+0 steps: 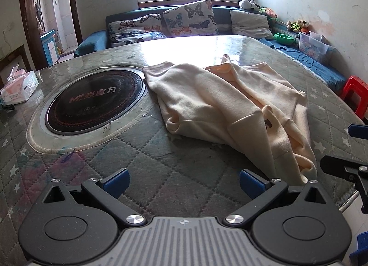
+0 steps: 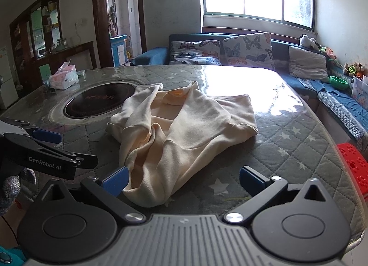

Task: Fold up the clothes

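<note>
- The cream garment (image 1: 220,104) lies crumpled on the quilted tabletop (image 1: 138,162), right of the round cooktop inset (image 1: 92,100) at the centre; its near end trails down to the near edge, its far end reaches toward the sunlit far half.
- The left gripper (image 1: 184,180) hovers over bare tabletop at the near edge with its blue-padded fingers (image 1: 116,179) spread wide and nothing between them; the cloth's near tip sits just beside its right finger.
- The right gripper (image 2: 184,179) is likewise spread and empty of any pinch — the garment's near tip lies between its fingers, touching or nearly touching the left pad (image 2: 116,179); I cannot tell which.
- The fold looks not yet begun: the cloth is bunched, sleeves and body overlapping, no clean edges showing.
- The next move probably calls for each gripper to close on a separate corner or hem of the near end, then draw apart to spread the fabric flat — away from the cooktop inset and the tissue pack (image 1: 19,85) at the left edge.
</note>
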`<state>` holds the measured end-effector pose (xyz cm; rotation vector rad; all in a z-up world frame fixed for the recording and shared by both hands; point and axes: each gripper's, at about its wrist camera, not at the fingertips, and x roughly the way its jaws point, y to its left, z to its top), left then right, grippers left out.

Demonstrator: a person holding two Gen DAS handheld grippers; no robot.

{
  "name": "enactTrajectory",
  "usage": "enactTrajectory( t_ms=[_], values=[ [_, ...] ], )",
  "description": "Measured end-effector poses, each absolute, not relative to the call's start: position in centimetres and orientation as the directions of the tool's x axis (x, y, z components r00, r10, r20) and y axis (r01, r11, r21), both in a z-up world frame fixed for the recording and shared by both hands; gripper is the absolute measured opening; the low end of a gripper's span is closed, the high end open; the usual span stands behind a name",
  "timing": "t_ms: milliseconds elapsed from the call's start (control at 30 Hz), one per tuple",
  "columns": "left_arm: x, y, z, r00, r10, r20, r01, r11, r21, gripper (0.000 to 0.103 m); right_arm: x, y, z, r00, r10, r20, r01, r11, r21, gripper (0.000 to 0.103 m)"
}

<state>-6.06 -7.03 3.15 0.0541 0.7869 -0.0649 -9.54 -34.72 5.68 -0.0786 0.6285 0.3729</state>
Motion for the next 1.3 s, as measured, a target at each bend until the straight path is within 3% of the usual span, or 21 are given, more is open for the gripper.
enactTrajectory(
  t_ms=[933,1300],
  values=[
    [-0.7,-7.1,6.6,0.757,-0.032,-0.653,0.065,0.998,0.027,0.103,-5.4,-34.4,7.1,0.763,0.300,-0.573,-0.360,0.933,0.009,0.102],
    [7.6,-8.1,7.4,0.739,-0.037,-0.673,0.050,0.999,0.000,0.100,0.6,-33.8,7.6,0.753,0.293,-0.589,-0.364,0.931,-0.002,0.092]
  ],
)
